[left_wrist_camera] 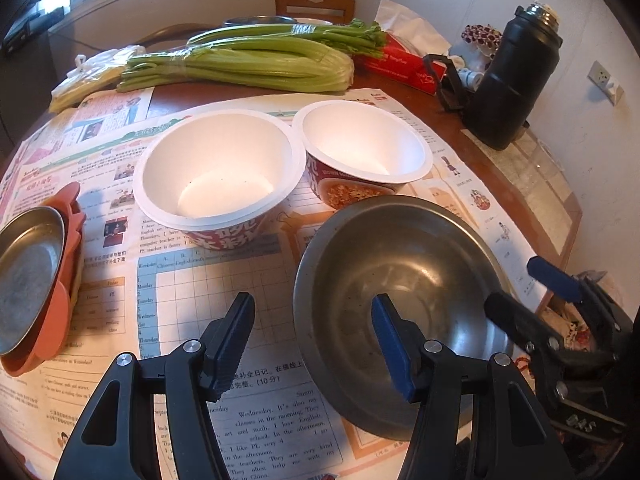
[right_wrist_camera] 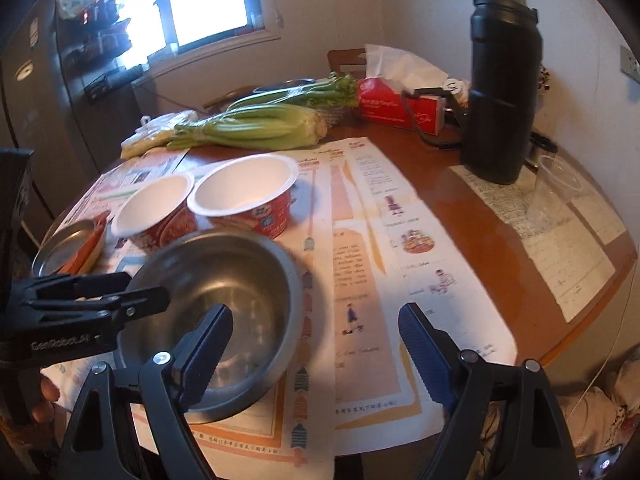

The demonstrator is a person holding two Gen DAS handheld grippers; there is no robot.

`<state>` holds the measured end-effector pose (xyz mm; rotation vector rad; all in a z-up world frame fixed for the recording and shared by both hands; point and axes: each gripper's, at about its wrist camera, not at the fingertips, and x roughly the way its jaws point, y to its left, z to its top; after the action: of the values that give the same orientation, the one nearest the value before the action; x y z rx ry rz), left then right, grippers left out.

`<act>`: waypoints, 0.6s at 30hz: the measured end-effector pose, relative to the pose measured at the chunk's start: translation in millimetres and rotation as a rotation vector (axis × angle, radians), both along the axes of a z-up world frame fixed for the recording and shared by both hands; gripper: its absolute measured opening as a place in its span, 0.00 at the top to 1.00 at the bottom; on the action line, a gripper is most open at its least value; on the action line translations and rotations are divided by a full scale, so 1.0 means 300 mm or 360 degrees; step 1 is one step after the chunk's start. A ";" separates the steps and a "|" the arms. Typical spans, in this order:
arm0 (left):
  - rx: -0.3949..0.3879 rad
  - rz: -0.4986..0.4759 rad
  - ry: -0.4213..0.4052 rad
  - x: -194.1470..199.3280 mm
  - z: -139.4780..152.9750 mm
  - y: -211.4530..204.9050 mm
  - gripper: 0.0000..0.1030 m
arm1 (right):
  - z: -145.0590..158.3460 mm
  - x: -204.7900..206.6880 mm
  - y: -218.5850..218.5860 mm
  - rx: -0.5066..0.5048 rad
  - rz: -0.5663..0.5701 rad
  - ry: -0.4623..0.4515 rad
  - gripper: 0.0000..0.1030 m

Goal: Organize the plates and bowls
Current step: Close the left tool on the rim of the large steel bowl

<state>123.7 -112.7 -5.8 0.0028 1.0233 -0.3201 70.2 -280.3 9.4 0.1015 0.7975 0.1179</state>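
Steel bowl [left_wrist_camera: 400, 300] sits on the surface, near the edge, before two paper bowls [left_wrist_camera: 216, 176]. Left gripper [left_wrist_camera: 316, 344] and right gripper [right_wrist_camera: 316, 344] straddle opposite rims, jaws spread, pinching nothing. Seat each rim deep before closing; thin steel slips.

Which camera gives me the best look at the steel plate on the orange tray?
Left wrist view: the steel plate is large at the left edge, showing its flat face above the orange tray. The right wrist view shows it small, distant and edge-on.
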 end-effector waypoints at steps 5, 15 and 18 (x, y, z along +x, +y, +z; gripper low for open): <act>-0.0023 0.0013 0.0018 0.020 -0.020 0.004 0.39 | -0.021 0.009 0.010 -0.0006 0.0029 0.0000 0.25; 0.0058 0.0003 0.0035 0.022 -0.056 -0.031 0.39 | -0.065 0.031 0.043 -0.0043 0.0077 0.0011 0.38; 0.0052 -0.0021 0.0035 0.022 -0.053 -0.041 0.39 | -0.069 0.029 0.062 -0.0062 0.0108 0.0010 0.42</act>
<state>130.4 -125.1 -21.6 0.0358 1.0507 -0.3162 78.8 -261.9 -11.5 0.0380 0.8092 0.1662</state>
